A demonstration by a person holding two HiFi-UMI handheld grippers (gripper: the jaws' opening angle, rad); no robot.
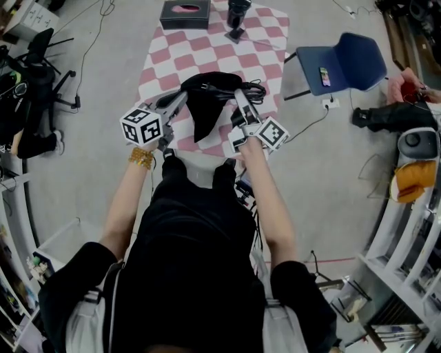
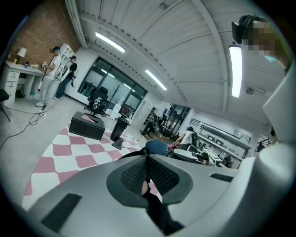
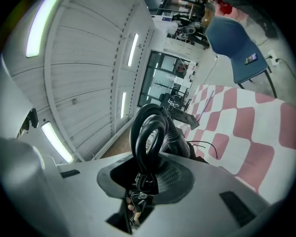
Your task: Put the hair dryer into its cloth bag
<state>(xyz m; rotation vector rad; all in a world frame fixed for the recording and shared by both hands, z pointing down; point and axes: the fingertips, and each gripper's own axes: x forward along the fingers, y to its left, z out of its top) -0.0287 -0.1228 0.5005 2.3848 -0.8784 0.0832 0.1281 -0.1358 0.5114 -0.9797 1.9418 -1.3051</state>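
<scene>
Fabric is all the left tongs [image 1: 182,98] hold: their jaws are pressed together on a thin fold of the black cloth bag [image 1: 205,114], and the left gripper view shows that fold running out between them. The bag hangs in the air between the two tongs, over the near edge of the bench [image 1: 172,52], which is covered by a pink-and-white checked cloth. Its mouth cannot be made out in the head view.

At the bench's far edge sit a dark tissue box [image 1: 185,14] and, just to its right, a black stand [image 1: 238,17]; the frame cuts off the tops of both.

The right tongs [image 1: 239,95] are pinching the coiled cord [image 3: 147,134], and the bundle keeps their jaws partly apart. In the right gripper view the loops stand up out of the jaws, and the cord's ribbed end runs into the dark body of the hair dryer [image 3: 181,144] just behind them. Where the dryer ends and the bag begins I cannot tell: it is black against black. In the head view only the cord loops show at the bag's upper right.

A blue chair [image 1: 344,61] stands on the floor to the right of the bench.
</scene>
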